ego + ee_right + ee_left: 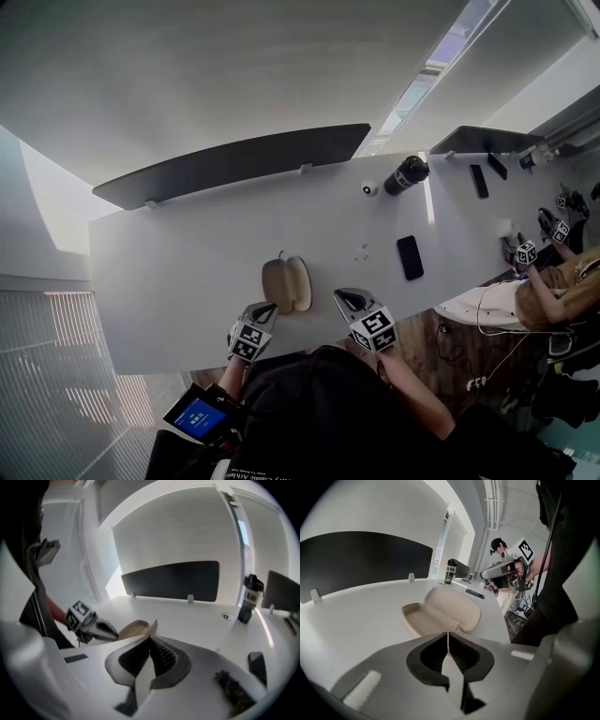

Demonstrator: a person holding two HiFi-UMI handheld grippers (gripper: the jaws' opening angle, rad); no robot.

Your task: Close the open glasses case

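Office: long white desk (pixel 187 262), dark divider panels (pixel 234 157).

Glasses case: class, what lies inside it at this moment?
The open case shows only bare beige insides in both halves, and no glasses appear. Its near edge is covered by the left claw, so that strip cannot be checked.

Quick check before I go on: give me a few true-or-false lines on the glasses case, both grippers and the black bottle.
1. The glasses case lies open on the table. True.
2. The left gripper is clamped on the case lid. False: its jaws are together with nothing between them.
3. The right gripper has its jaws together, empty. True.
4. The black bottle touches the case. False: it stands well away, near the table's far edge.
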